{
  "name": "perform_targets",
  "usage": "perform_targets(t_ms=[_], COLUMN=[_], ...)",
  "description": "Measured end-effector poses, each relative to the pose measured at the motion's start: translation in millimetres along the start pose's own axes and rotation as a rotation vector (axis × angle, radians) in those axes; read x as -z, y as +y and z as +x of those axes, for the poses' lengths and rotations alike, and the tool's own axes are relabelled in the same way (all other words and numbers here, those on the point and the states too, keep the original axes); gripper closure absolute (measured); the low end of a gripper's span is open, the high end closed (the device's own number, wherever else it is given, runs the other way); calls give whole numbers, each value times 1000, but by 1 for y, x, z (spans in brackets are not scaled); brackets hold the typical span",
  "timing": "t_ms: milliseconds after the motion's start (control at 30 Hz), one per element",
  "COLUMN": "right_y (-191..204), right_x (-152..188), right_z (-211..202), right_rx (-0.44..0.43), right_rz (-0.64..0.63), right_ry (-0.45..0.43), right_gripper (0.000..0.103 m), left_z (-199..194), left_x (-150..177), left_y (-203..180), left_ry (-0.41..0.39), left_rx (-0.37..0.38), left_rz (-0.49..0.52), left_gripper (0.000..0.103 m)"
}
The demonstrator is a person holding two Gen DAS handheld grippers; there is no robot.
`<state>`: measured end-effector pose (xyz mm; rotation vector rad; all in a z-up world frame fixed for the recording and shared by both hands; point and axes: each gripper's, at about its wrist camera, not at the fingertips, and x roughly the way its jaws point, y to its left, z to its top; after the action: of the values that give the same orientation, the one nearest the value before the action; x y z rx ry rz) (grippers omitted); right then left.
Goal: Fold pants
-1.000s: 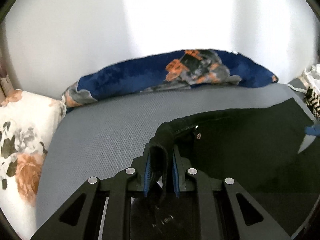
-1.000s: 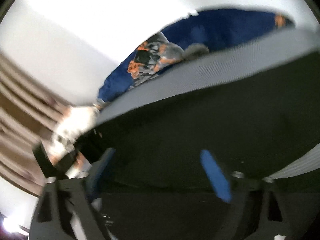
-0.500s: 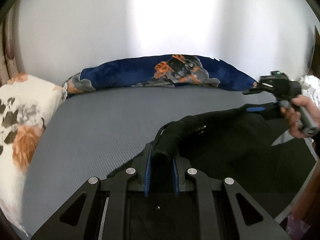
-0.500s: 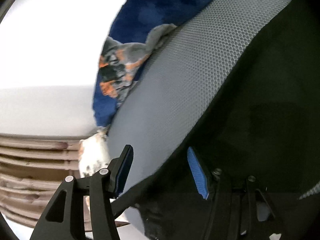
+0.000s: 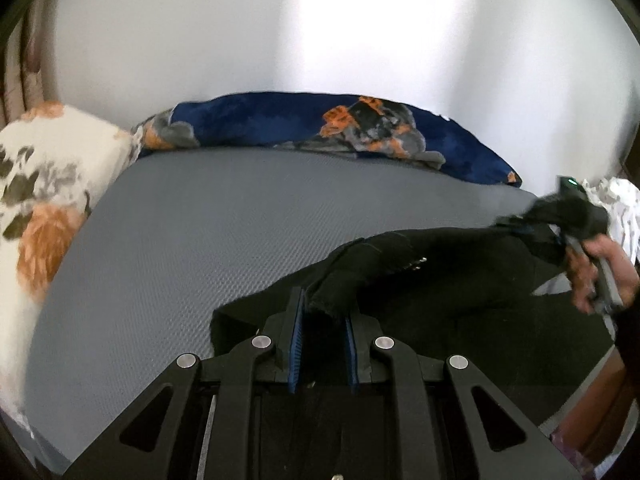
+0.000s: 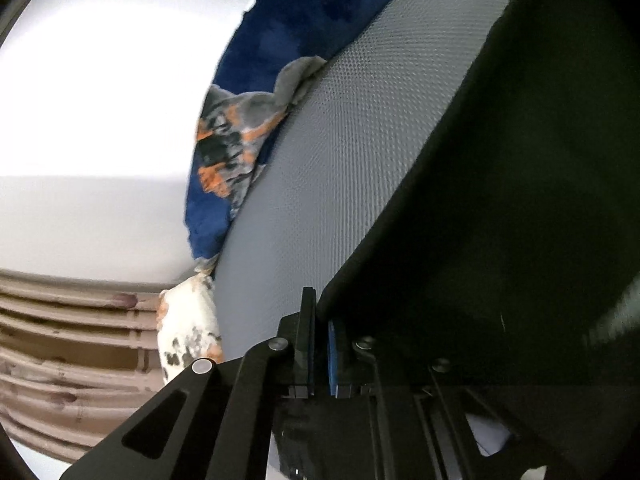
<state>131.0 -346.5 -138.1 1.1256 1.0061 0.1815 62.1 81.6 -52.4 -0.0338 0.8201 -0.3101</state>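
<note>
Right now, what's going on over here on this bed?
A person is folding black pants on a grey mattress, a gripping tool in each hand. The left tool is clamped on a bunched edge of the pants. The right tool has just closed, seemingly on the pants' far edge.

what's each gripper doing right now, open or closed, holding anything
left gripper: closed on a bunched edge of the black pants.
right gripper: jaws have just closed, pinching the edge of the pants.
</note>
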Motion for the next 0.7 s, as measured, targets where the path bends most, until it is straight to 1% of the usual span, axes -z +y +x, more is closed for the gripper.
perform_targets(t_ms=[67,200,367,467,600,700], right_y=[-9,-29,-50,-56,-67,-76], right_x=[26,74,121,139,157,168], right_z=[-17,-37,-49,-53,-53,-52], right_rx=[-30,-47,-20,-6,-7,-5], right_rz=[11,41,46,36,54,71], right_ry=[-9,4,9,7,19,33], right_gripper=[97,97,97,97,97,97], left_z=[-4,-13,-21,-22,-20,-18], left_x=[7,25,56,72,93,103], left_y=[6,14,16,19,24,30], left_ry=[18,59,123,160,208,228], left_rx=[-1,-7,-37,-52,-80,-107], left_rz=[-22,-60,-74,-86,-102,-118], left_gripper=[85,85,84,84,84,84])
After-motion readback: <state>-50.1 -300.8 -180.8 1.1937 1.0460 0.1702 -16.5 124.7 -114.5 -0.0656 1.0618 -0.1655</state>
